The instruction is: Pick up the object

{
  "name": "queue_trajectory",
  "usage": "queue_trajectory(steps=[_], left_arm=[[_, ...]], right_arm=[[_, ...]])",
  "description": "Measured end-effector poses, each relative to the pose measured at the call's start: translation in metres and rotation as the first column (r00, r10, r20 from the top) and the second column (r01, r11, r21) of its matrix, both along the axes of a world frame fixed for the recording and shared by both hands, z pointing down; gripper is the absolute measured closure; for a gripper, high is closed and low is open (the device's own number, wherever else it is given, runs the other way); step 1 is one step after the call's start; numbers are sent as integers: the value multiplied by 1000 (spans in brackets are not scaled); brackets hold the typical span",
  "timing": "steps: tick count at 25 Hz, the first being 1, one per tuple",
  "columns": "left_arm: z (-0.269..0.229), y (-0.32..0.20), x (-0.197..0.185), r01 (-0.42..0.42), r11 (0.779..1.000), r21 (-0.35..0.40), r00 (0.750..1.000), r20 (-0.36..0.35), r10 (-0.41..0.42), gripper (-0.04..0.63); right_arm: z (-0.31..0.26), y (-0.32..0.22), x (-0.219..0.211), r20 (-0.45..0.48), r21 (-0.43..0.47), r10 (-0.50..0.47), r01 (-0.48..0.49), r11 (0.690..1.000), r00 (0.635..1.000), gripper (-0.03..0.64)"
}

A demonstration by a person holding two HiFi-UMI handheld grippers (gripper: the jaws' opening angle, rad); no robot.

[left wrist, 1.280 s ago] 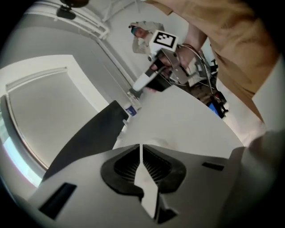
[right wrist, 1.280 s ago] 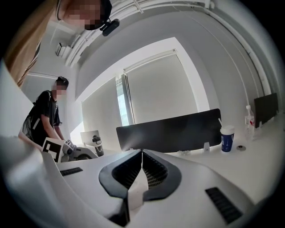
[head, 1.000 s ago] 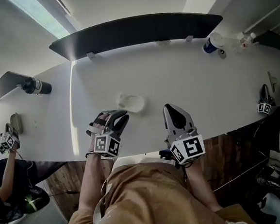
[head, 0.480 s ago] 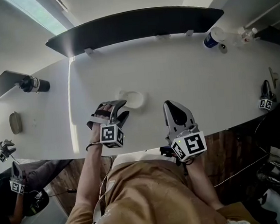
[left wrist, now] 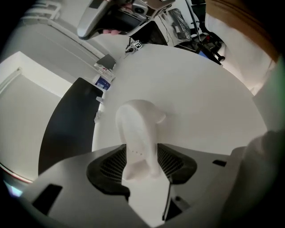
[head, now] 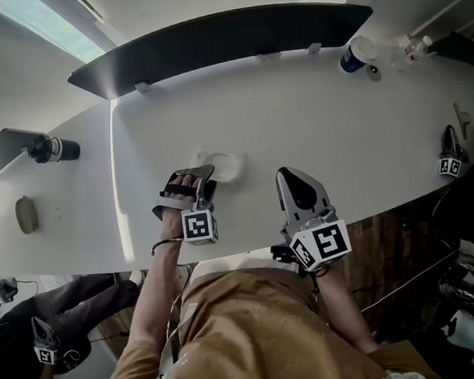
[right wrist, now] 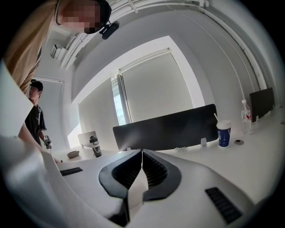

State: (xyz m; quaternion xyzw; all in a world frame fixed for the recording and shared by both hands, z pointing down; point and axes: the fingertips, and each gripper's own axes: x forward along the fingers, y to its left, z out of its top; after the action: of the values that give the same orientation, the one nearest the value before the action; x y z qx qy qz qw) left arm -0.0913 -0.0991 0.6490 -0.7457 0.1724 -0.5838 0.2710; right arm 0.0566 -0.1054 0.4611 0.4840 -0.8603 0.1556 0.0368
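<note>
Left hand-held gripper: released. Its jaws have just been opening, and we see them spread wide, tilted down toward the table.
Object: a white, rounded piece lying on the table. Its near end sits between the left jaws and the rest reaches out past their tips. We cannot tell whether the pads touch it.
Right hand-held gripper: clenched on nothing, jaws meeting at the tips. It is beside the left one, near the table's front edge.
Cup: blue and white, far ahead of the right hand-held gripper, off to its right.
Dark panel: upright along the table's far edge, ahead of both.
</note>
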Motion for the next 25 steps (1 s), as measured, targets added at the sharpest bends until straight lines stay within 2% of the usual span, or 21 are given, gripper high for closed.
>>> queue_trajectory(steps=[3, 6, 8, 12, 18, 20, 22, 25], left_arm=[[6, 1, 4, 6, 1000, 16, 1000, 13, -7, 374], [6, -2, 7, 6, 997, 72, 1000, 19, -7, 374], [7, -4, 9, 14, 995, 103, 1000, 11, -15, 374], [14, -7, 11, 55, 992, 114, 998, -19, -53, 376], [14, -13, 19, 51, 981, 185, 999, -26, -47, 378], [16, -15, 19, 58, 981, 186, 998, -27, -54, 393], [18, -16, 20, 68, 981, 181, 997, -34, -63, 437], [20, -17, 19, 84, 979, 183, 996, -43, -78, 448]], right_arm=[[1, -1, 5, -2, -4, 8, -8, 1000, 1000, 607], [2, -1, 8, -1, -7, 14, -14, 1000, 1000, 607], [1, -2, 10, 2, -6, 19, -19, 1000, 1000, 607], [-1, -5, 13, 4, -2, 24, -24, 1000, 1000, 607], [-1, -6, 16, -1, -7, 27, -27, 1000, 1000, 607], [0, -5, 16, -7, -12, 26, -26, 1000, 1000, 607], [0, -4, 16, 0, -13, 22, -22, 1000, 1000, 607], [-7, -2, 17, 30, -5, 18, -18, 1000, 999, 607]])
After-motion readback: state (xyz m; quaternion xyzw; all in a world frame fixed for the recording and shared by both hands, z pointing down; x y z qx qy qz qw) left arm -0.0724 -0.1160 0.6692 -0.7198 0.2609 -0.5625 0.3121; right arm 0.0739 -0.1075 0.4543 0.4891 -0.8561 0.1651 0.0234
